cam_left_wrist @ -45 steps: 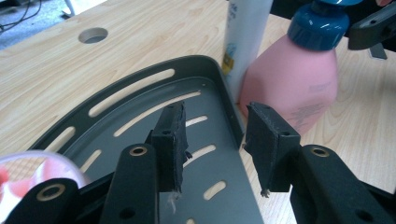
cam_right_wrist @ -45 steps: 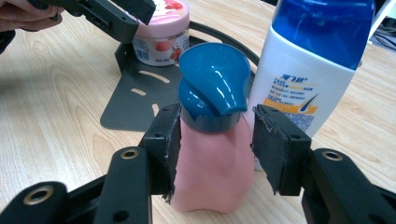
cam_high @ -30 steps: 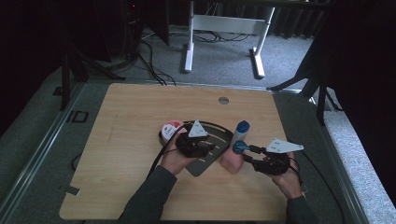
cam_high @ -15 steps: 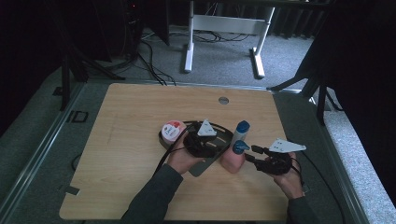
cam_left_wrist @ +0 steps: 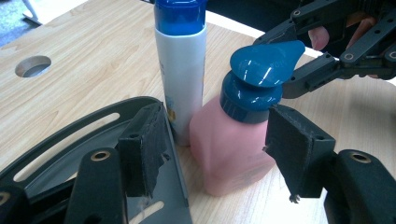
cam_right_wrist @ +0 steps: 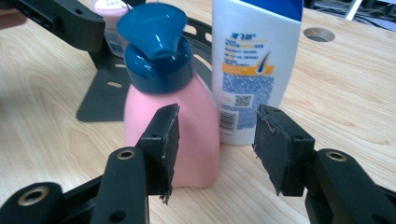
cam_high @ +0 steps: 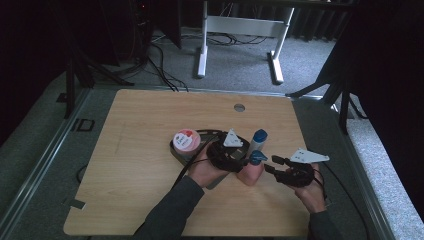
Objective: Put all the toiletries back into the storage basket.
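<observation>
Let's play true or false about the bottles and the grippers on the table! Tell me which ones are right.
1. The pink bottle has a blue pump top. True.
2. The white bottle is lying flat on the table. False: it stands upright, right beside the pink bottle.
3. The left gripper squeezes the pink bottle tightly. False: its jaws have just been opening and stand apart from the bottle between them.
4. The right gripper is open. True: nothing is pressed between its pads.
5. A dark grey tray lies on the wooden table. True.
6. The table has no hole. False: a round hole is near its far edge.
</observation>
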